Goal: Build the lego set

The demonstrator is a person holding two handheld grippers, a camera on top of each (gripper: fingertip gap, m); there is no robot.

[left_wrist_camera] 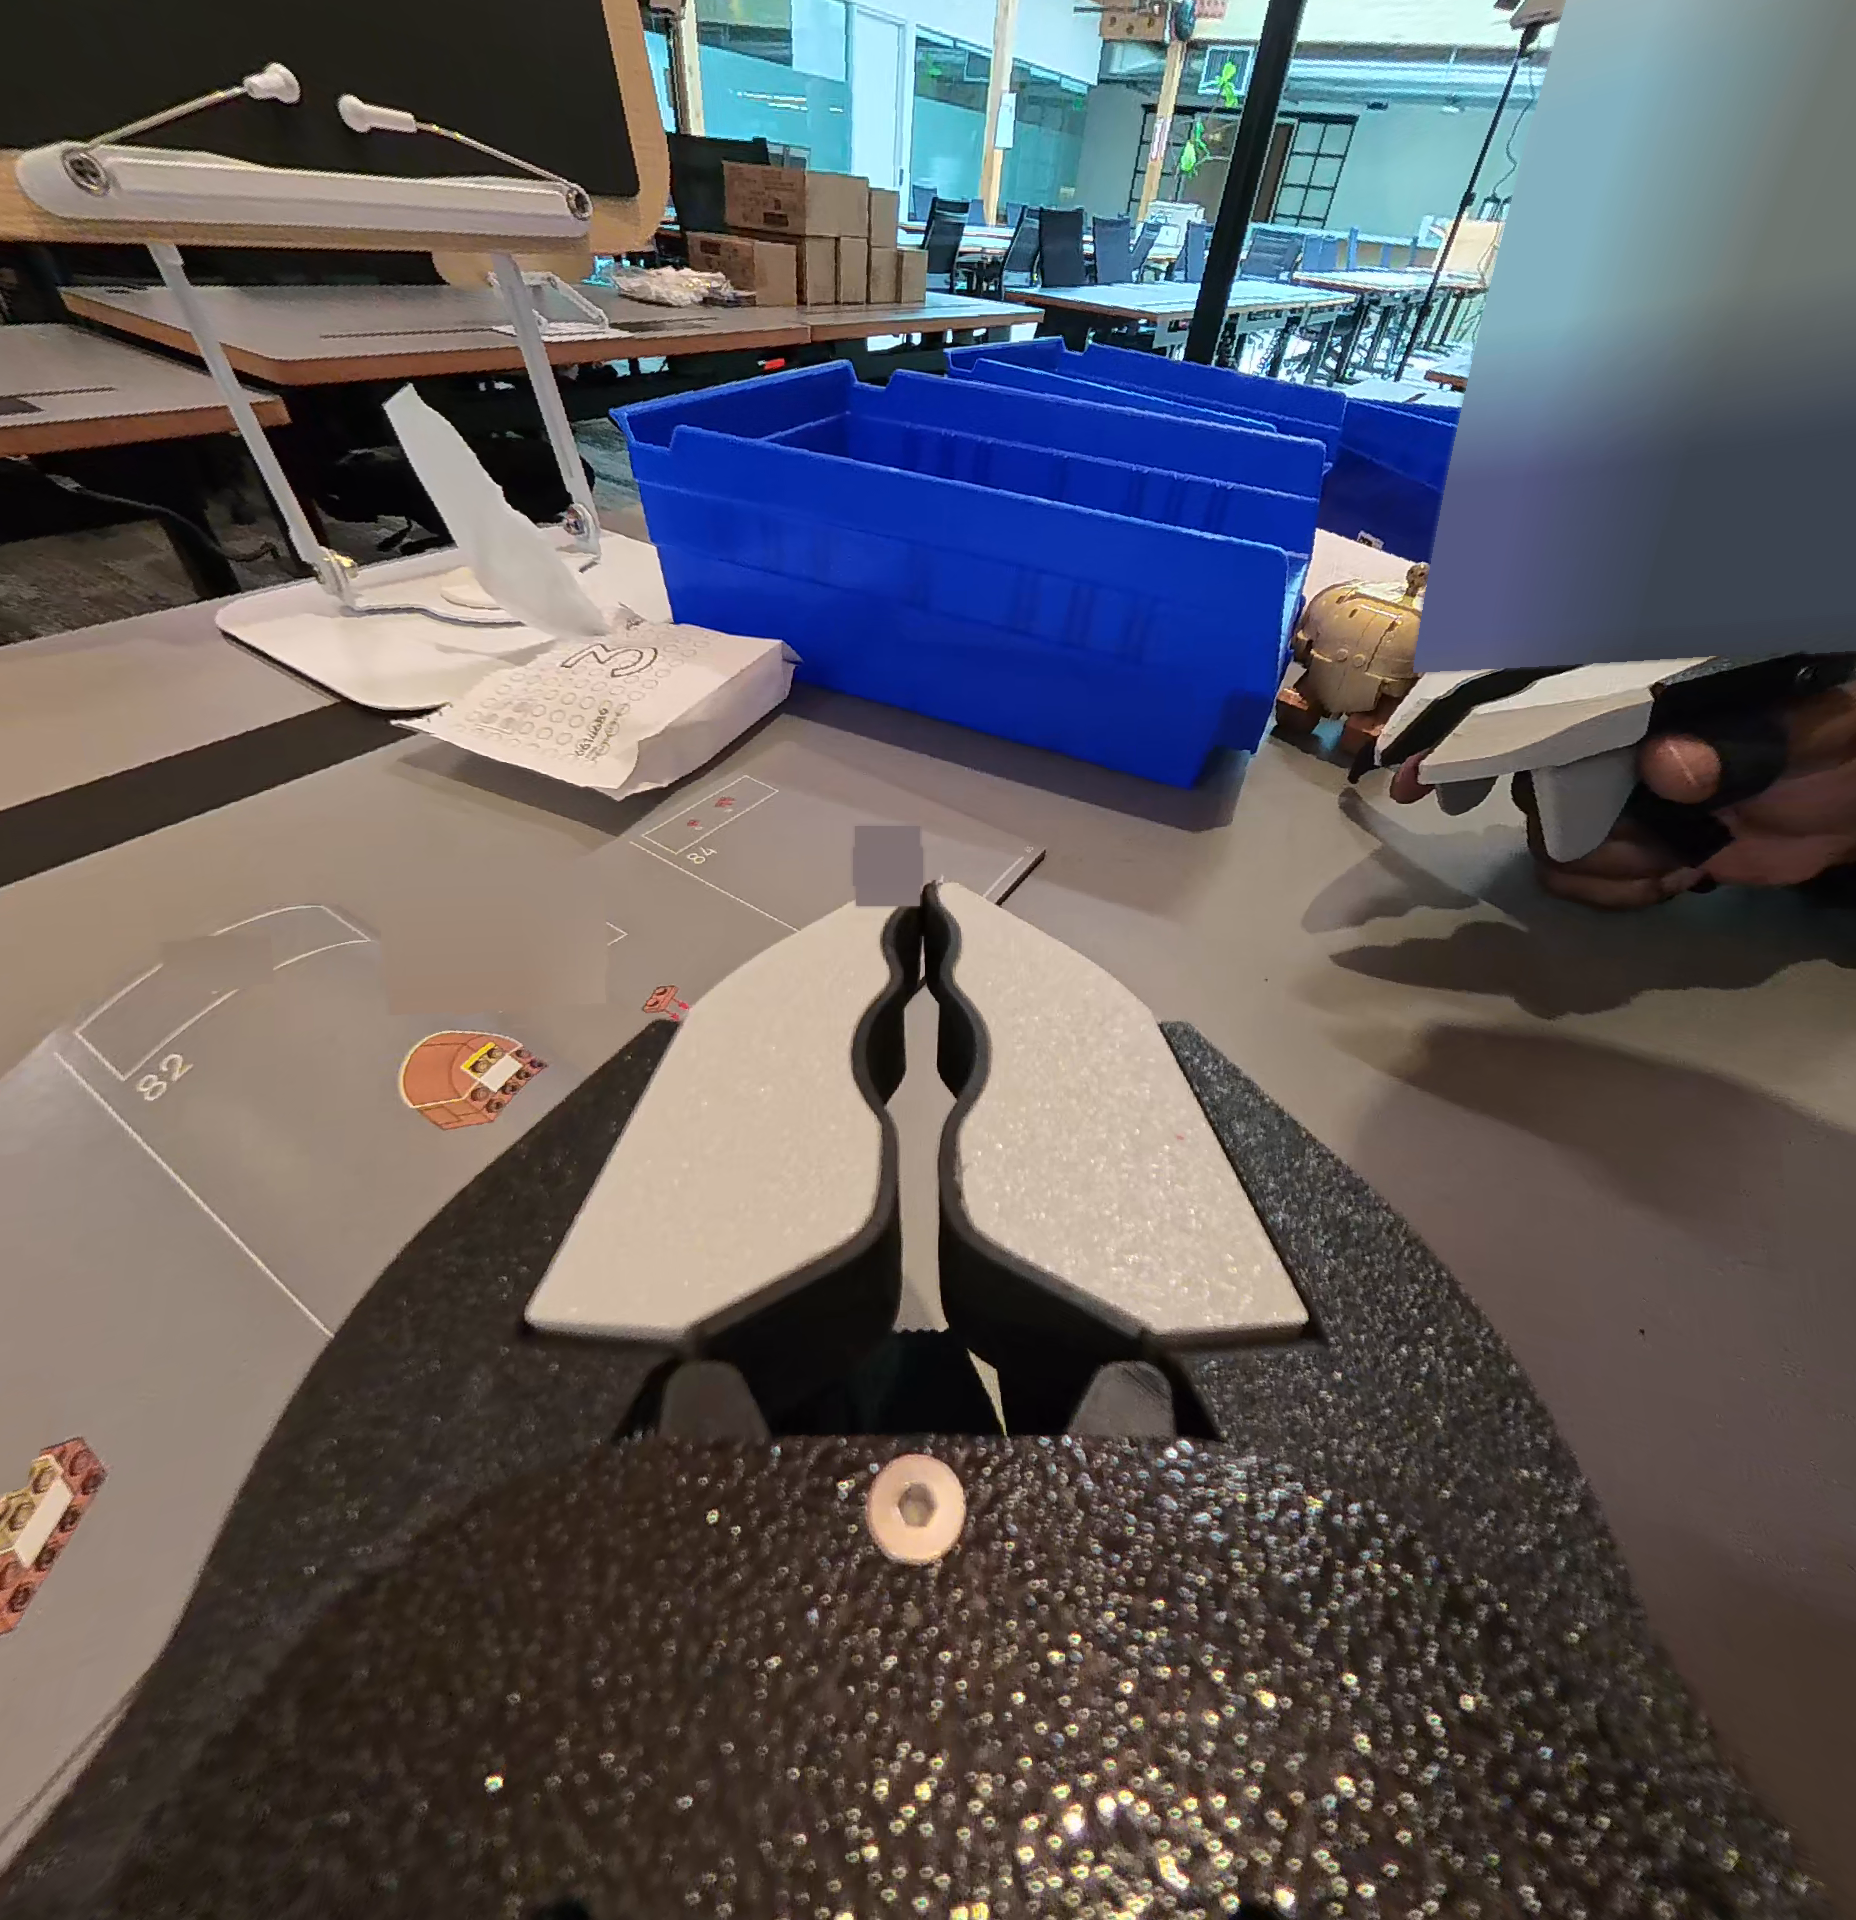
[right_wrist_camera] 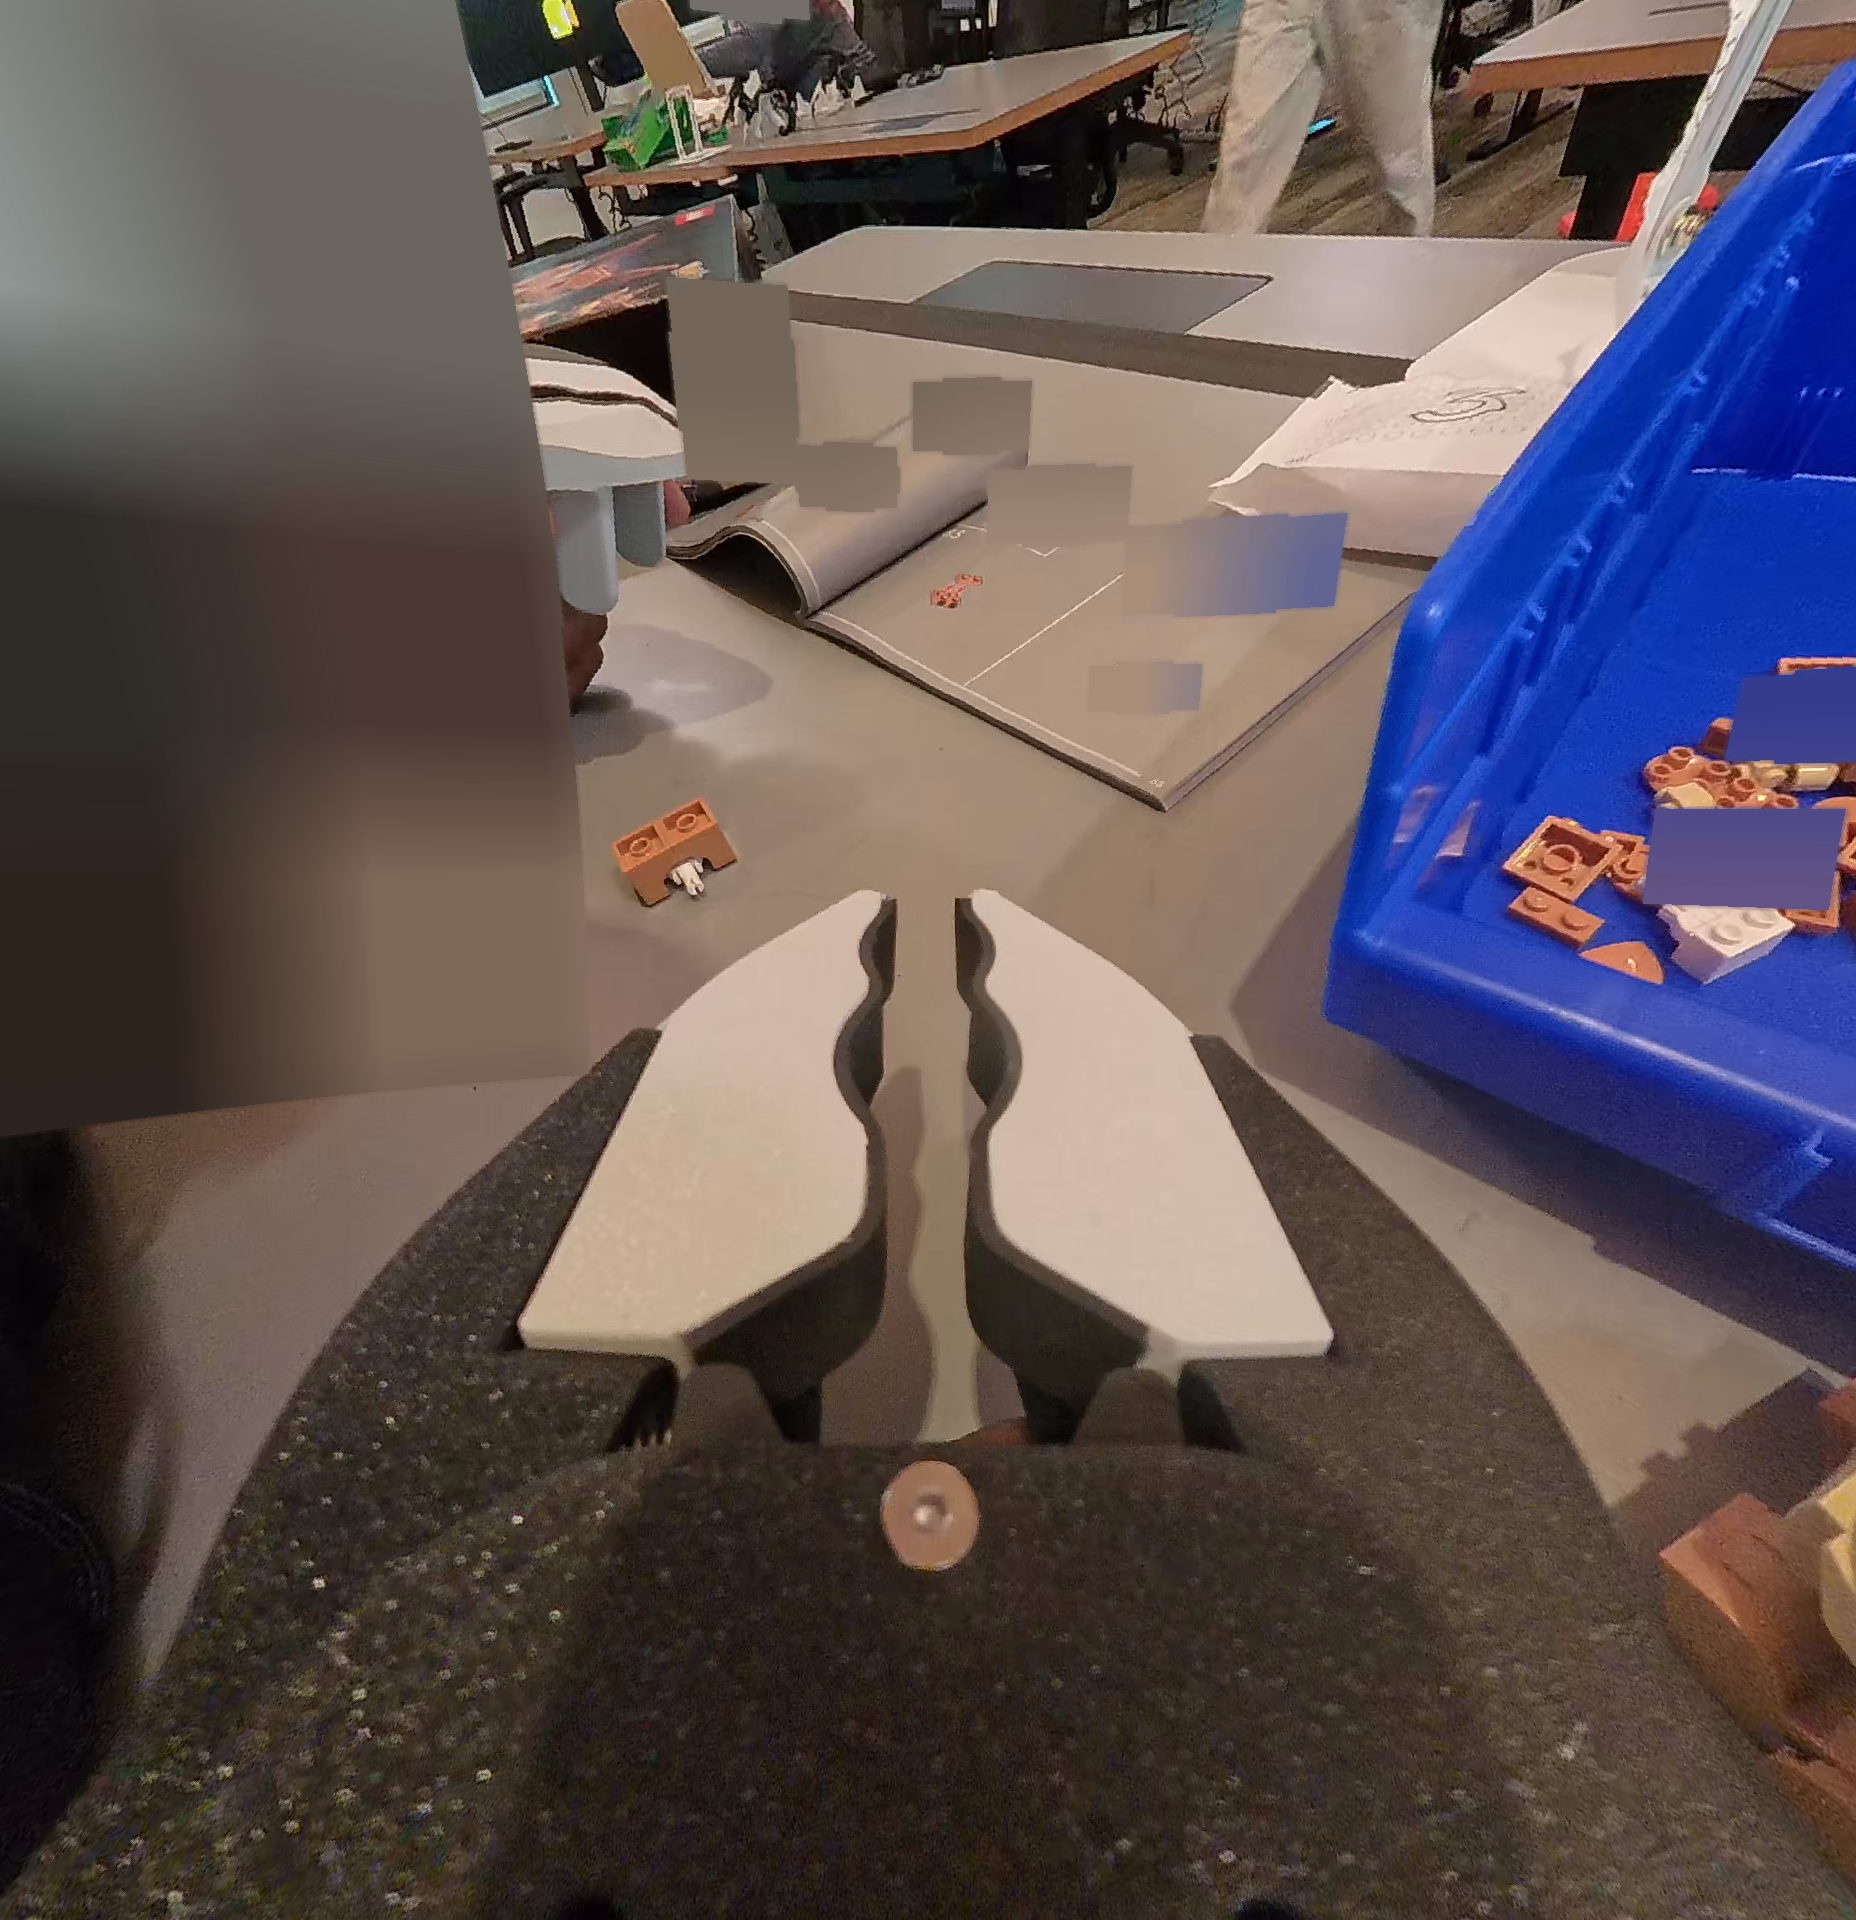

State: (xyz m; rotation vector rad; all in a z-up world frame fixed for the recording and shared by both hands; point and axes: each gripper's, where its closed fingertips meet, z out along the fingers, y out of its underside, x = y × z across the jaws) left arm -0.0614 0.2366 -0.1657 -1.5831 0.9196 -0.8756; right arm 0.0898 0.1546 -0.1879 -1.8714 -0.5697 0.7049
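Right wrist view: loose brown brick (right_wrist_camera: 675, 847) | left wrist view: white stand (left_wrist_camera: 363, 416)

We see a blue bin (right_wrist_camera: 1589, 727) holding brown bricks (right_wrist_camera: 1558, 862), an open instruction booklet (right_wrist_camera: 1059, 665), a torn white paper bag (left_wrist_camera: 612, 707), a white stand (left_wrist_camera: 311, 623), and one brown brick (right_wrist_camera: 675, 847) on the grey bench (right_wrist_camera: 903, 790).

The brown-and-tan brick-built model (right_wrist_camera: 1797, 1621) is cut off at the right wrist view's edge. The blue plastic bin (right_wrist_camera: 1589, 1049) runs off-frame too, some of its loose bricks behind blur patches.
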